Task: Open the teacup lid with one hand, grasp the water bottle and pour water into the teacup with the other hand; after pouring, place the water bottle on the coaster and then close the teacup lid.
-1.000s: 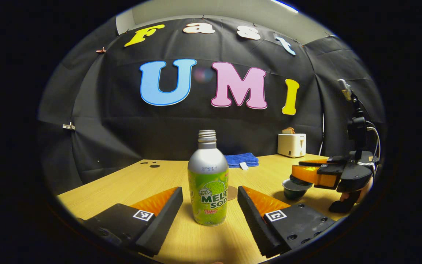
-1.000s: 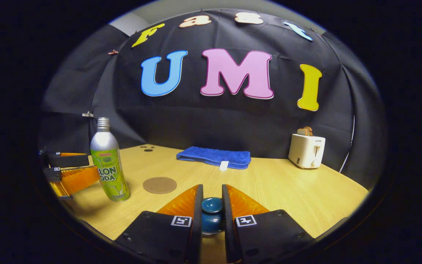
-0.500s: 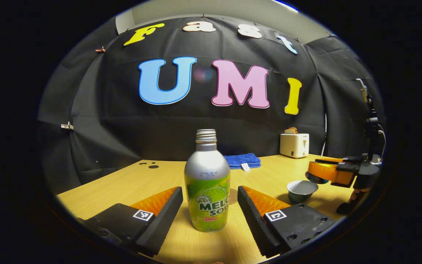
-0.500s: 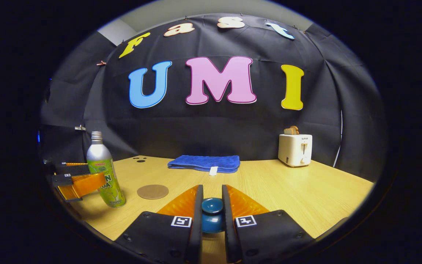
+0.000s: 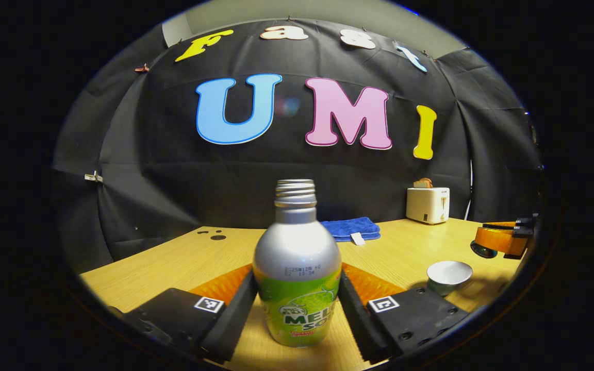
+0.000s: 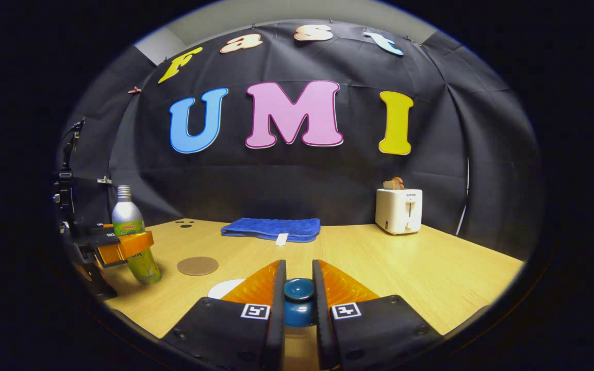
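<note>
Bottle point(image 5: 297, 268) now snug between left gripper point(image 5: 297, 314) fingers, both touching it, right gripper point(image 6: 298, 309) clamped on lid point(image 6: 298, 301), lifted off teacup point(image 5: 448, 275)

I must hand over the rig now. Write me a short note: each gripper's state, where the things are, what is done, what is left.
Left gripper: closed around the water bottle, which stands uncapped on the table; both fingers appear to press its sides.
Right gripper: shut on the teacup lid by its knob, held off the cup.
Teacup: open, on the table. Coaster: bare, beside the bottle.
Done: lid off, bottle gripped.
Left: pour, set bottle on coaster, close lid.
</note>
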Available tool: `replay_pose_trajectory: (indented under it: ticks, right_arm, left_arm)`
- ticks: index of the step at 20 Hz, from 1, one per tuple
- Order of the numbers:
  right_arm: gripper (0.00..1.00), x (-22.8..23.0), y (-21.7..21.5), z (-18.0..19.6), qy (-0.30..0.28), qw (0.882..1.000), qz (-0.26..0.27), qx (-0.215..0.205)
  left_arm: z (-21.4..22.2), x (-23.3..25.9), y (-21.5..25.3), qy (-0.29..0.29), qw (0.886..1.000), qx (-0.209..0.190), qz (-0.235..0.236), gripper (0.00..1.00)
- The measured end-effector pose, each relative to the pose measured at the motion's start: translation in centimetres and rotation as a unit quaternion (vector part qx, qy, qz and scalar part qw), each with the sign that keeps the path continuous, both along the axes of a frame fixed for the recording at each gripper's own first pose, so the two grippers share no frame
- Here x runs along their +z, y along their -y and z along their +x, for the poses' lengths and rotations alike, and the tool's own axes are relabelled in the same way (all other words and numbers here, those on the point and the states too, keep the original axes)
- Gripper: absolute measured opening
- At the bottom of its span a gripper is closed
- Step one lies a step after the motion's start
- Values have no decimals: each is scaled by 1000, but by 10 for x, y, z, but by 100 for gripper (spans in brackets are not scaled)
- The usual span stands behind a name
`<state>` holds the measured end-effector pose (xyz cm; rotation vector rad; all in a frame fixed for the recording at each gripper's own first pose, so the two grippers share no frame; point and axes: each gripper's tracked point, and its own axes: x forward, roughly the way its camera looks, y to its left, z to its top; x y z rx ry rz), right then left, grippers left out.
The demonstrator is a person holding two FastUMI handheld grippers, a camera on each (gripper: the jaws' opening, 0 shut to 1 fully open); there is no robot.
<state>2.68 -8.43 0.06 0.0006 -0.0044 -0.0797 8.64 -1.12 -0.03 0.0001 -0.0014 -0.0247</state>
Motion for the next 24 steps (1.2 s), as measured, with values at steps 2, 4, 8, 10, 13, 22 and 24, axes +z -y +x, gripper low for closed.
replay_pose_trajectory:
  ticks: [2,4,8,10,13,22,24]
  right_arm:
    - [28,1,7,-1,0,1000,0,-2]
    - [28,1,12,-1,0,1000,0,-2]
    - [29,1,25,-1,0,1000,0,-4]
    - [29,1,34,-1,0,1000,0,-8]
    - [28,2,45,-1,0,1000,1,-7]
    - [29,2,77,-2,0,1000,1,-14]
    - [28,2,77,-2,0,1000,1,-12]
  left_arm:
    - [0,0,-1,-1,1000,5,0,83]
    - [-1,0,0,-2,1000,4,0,81]
    - [-2,4,20,2,998,-9,67,78]
    - [-5,8,40,5,993,-29,118,77]
    - [-5,20,60,18,975,-43,219,77]
    - [10,17,94,20,855,-85,510,77]
    - [13,12,101,18,827,-97,554,77]
